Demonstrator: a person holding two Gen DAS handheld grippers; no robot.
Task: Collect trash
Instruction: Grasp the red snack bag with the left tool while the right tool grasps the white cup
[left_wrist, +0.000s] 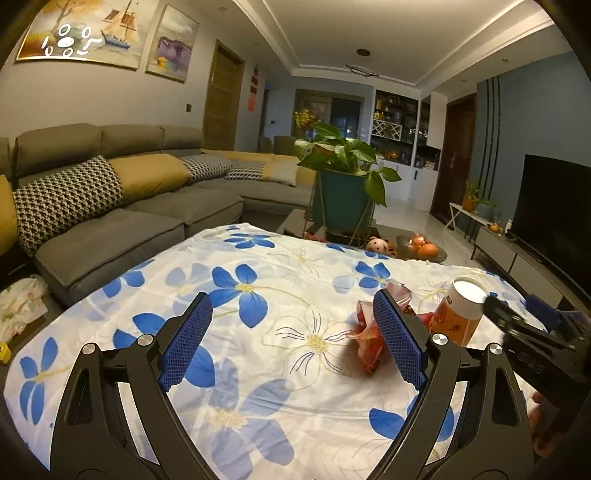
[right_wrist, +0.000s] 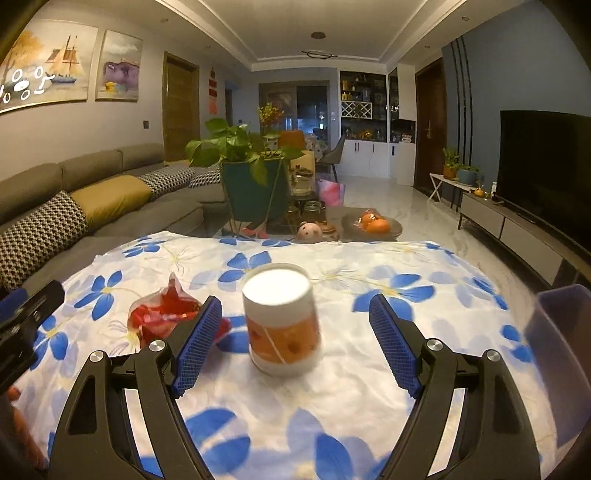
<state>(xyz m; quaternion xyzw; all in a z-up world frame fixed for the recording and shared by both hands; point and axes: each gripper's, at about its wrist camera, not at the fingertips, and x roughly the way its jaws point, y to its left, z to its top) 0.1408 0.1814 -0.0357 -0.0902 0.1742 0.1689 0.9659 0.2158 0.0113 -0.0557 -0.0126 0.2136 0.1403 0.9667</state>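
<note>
An orange-and-white paper cup (right_wrist: 281, 318) stands upright on the flowered tablecloth (right_wrist: 332, 387). My right gripper (right_wrist: 295, 325) is open, with the cup between its blue pads and not touched. A crumpled red wrapper (right_wrist: 160, 317) lies left of the cup. In the left wrist view my left gripper (left_wrist: 293, 332) is open and empty, the wrapper (left_wrist: 365, 338) lies just inside its right pad, and the cup (left_wrist: 460, 314) stands further right. The right gripper's fingers (left_wrist: 517, 325) show at that view's right edge.
A translucent bin (right_wrist: 557, 354) sits at the table's right edge. Beyond the far edge stand a potted plant (right_wrist: 255, 184), a fruit bowl (right_wrist: 371, 225) and a small toy pig (right_wrist: 309, 232). A grey sofa (left_wrist: 110, 206) runs along the left, a TV (right_wrist: 546, 170) on the right.
</note>
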